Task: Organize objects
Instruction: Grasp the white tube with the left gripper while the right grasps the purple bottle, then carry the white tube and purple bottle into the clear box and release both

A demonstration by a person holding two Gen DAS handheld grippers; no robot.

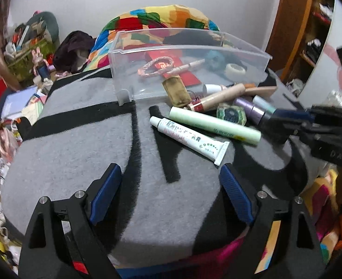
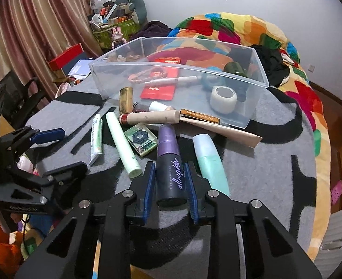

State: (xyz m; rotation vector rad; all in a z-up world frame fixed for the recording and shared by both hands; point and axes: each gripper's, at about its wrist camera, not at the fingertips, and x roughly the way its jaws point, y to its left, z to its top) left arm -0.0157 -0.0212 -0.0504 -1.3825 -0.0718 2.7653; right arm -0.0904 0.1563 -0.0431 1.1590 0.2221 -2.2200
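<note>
A dark purple-capped spray bottle [image 2: 169,162] is seen lying on the grey felt mat [image 2: 252,174], its long axis running toward the clear plastic bin [image 2: 259,79] ahead, clamped by the right gripper [image 2: 169,181]; the left gripper [image 1: 171,186], jaws apart and empty, is held farther off.

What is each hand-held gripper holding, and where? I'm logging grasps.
Right hand-held gripper: shut on the dark purple spray bottle, at its lower body. Left hand-held gripper: open, holding nothing.
</note>
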